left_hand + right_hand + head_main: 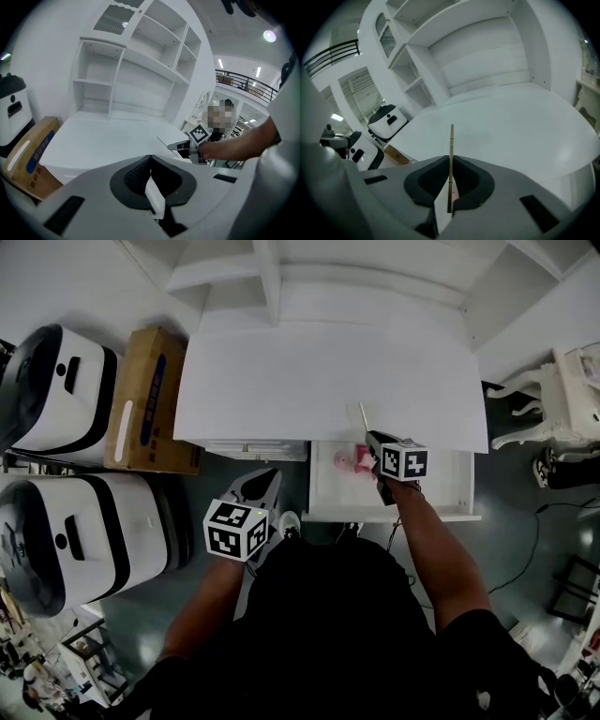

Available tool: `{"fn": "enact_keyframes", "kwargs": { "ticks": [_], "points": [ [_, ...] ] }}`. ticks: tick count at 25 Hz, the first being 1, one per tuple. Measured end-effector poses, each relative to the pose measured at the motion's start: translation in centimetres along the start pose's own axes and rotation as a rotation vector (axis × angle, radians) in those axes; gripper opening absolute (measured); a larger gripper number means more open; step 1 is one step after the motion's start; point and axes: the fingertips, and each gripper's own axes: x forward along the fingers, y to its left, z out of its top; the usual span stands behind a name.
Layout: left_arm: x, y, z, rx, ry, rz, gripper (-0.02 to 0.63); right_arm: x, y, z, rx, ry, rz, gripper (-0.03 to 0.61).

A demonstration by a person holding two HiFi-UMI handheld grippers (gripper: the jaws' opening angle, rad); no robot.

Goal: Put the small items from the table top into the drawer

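Here, right gripper (450,186) clamping thin, perhaps wooden stick (451,150), pink item (344,460) half-hidden.

We see 2 white-and-black machines on the grey floor (141,615) at the left, 1 (56,390) behind the other (84,540). A brown cardboard box (145,399) with a blue label lies just beside the far machine. White open shelves (272,277) rise at the back. At the right stands a white carved piece of furniture (553,399), with a black cable (535,545) trailing over the floor near it. The left gripper view shows a dark railing (243,84) under ceiling lights (269,35).
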Motion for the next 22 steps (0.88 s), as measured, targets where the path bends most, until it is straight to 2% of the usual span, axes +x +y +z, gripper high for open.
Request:
{"fn": "enact_keyframes", "kwargs": {
  "ticks": [7,11,16,22],
  "points": [
    [1.2,-1.3,-0.1,0.009,0.017,-0.014,0.011,-2.3,2.6,-5.6,-0.384,0.131,0.096,0.044],
    [1.0,-2.1,-0.3,0.019,0.022,-0.014,0.011,-2.2,3.3,-10.5,-0.617,0.293,0.183,0.044],
    [0.3,-2.3,-1.5,0.015,0.043,-0.002,0.011,-0.2,2.6,-15.8,-0.875,0.499,0.251,0.044],
    [-0.9,-1.8,-2.5,-0.002,0.051,0.045,0.011,1.9,2.0,-19.7,-1.141,0.621,0.287,0.044]
  ]
}}
